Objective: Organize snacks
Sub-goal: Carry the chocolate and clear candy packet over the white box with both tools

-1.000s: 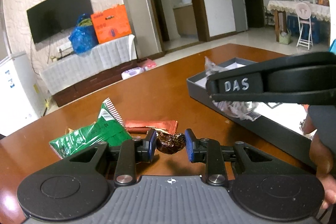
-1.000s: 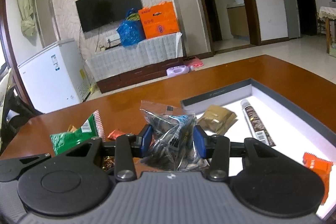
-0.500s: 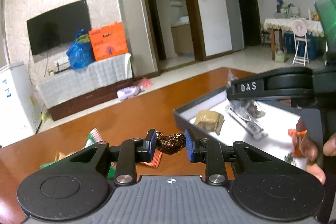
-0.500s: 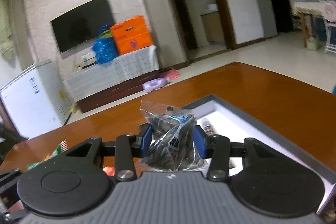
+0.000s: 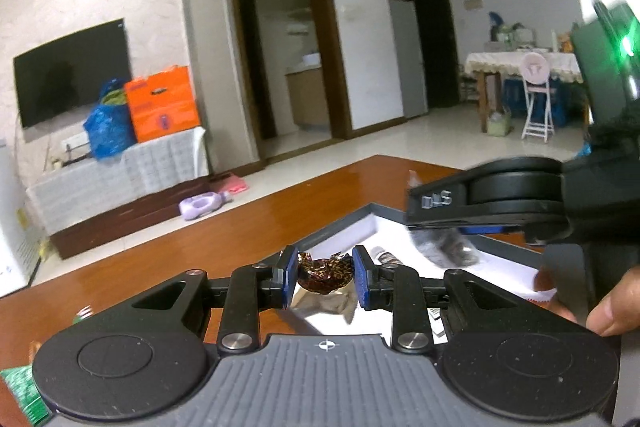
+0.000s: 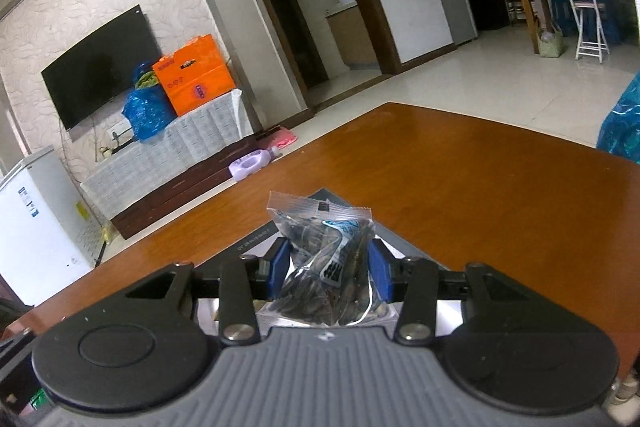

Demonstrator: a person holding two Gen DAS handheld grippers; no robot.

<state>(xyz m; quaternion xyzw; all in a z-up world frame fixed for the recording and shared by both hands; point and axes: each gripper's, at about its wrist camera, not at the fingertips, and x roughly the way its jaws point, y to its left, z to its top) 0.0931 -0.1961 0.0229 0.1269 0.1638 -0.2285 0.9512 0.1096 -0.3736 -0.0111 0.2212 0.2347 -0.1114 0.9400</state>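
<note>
With a brown foil-wrapped candy [image 5: 325, 273] and a clear sunflower-seed packet [image 6: 329, 267] pinched, release was best delayed until low over the grey white-lined box [image 5: 336, 227] at frame centre.

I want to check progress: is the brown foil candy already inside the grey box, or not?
Not yet. The left gripper is shut on the brown foil candy, holding it above the grey box.

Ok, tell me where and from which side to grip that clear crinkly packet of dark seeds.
Grip the clear seed packet across its bulging middle, from the near side with fingers either side, as the right gripper does now. The flat crimped top seal is thin and slippery; the belly gives the pads bulk.
</note>
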